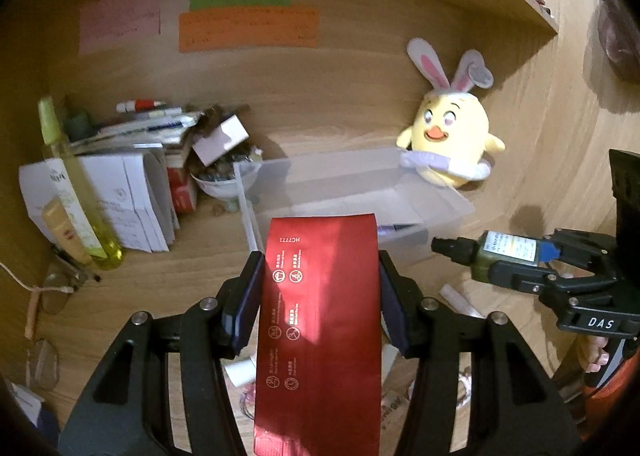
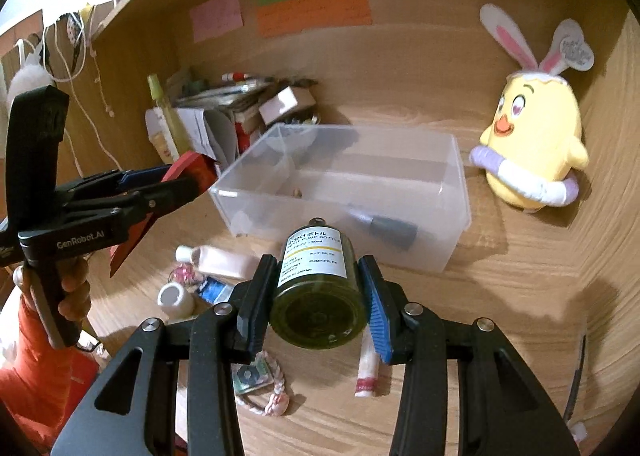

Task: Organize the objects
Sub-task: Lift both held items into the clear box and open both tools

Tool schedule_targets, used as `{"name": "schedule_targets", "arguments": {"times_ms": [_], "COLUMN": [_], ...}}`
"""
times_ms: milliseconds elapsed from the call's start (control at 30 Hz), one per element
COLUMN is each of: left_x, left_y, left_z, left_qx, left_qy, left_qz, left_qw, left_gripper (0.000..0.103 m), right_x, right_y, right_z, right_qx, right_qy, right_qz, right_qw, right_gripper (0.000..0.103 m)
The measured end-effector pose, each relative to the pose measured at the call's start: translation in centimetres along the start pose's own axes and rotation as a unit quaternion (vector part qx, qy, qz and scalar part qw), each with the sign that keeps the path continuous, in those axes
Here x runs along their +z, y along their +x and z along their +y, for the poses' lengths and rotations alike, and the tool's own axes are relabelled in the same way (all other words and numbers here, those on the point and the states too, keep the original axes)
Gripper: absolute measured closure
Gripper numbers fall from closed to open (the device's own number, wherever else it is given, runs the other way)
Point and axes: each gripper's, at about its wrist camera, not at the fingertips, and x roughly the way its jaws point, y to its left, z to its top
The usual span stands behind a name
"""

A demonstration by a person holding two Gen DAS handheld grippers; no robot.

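- Between the jaws of the left gripper (image 1: 320, 296) sits a flat, glossy red packet (image 1: 320, 316) printed with small white symbols and the code "HC7771"; both pads press its long edges, so the jaws stand partly apart and clamp it, held up off the wooden counter (image 1: 160, 288).
- Seen from the right wrist, the left gripper's black body reads "GenRobot.AI", with a hand (image 2: 72, 296) in an orange sleeve round its handle.
- Closed on a small dark-green round bottle (image 2: 316, 288), the right gripper (image 2: 316, 296) has its pads against the bottle's sides; the white label reads "PUMP BOTTLE", "50ml" and "MADE IN JAPAN", beside Japanese lettering.
- From the left wrist view that gripper shows "DAS" on its side, and the bottle's black pump nozzle points left.
- Just beyond both held things a clear plastic rectangular bin (image 2: 452, 192) stands on the counter, with a dark grey tube (image 2: 392, 232) lying inside.
- To the bin's right a yellow plush chick with rabbit ears (image 2: 532, 136) leans against the wooden wall.
- Pink, green and orange paper notes (image 2: 312, 12) hang on the back panel; their writing is too blurred to read.
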Motion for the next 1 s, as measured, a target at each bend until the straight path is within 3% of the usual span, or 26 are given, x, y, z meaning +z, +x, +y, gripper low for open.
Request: {"name": "schedule_targets", "arguments": {"times_ms": [333,1000], "left_x": [2.3,6.8], "left_y": [1.4,6.3], "left_z": [-0.4,-0.4], "left_qx": [0.013,0.027], "left_qy": [0.000,-0.009], "left_qz": [-0.010,-0.002], "left_qw": [0.9999,0.9996], "left_gripper": [0.049,0.049], "right_x": [2.7,7.7], "right_y": [0.7,6.3], "right_z": [-2.2,-6.2], "right_qx": [-0.029,-0.060], "right_qy": [0.014,0.024], "right_qz": [-0.023,-0.009], "right_qw": [0.999,0.998], "right_gripper": [0.064,0.064]}}
